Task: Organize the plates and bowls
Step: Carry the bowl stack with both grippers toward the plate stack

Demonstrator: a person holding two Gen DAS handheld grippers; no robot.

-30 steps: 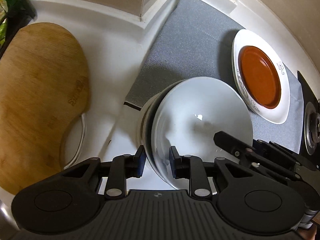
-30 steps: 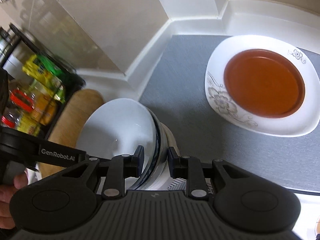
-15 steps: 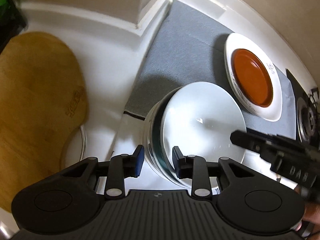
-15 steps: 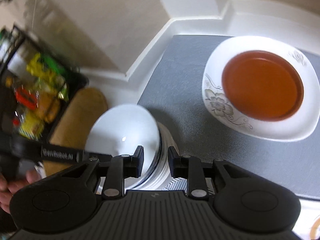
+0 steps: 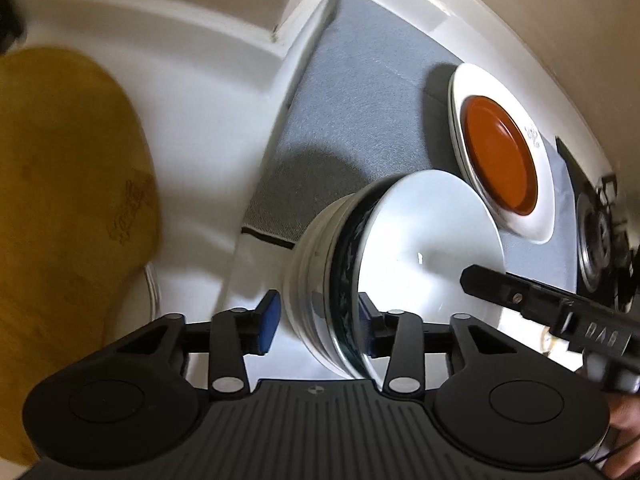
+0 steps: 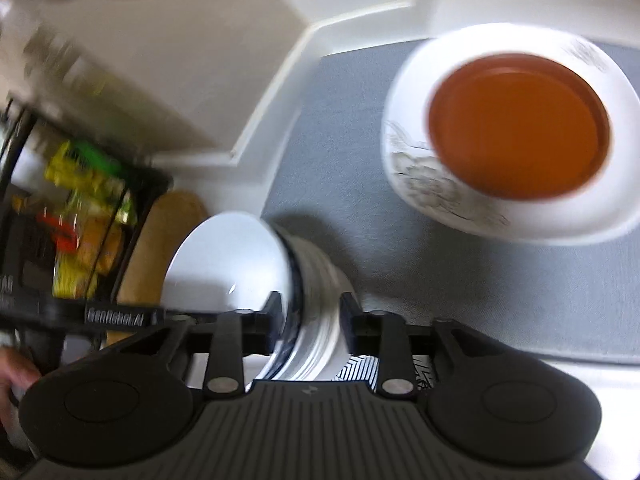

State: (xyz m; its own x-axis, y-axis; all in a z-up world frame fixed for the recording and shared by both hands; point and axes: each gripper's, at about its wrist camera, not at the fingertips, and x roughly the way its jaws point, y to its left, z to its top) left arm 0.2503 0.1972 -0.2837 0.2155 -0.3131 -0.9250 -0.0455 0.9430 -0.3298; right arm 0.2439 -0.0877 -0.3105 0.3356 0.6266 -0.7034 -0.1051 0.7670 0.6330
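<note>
My right wrist feed is smeared by motion blur. Left is sharper, with fisheye-bent edges. Soft overhead light glints on the white bowl (image 5: 428,248) and shadows the grey mat (image 5: 360,120).
</note>
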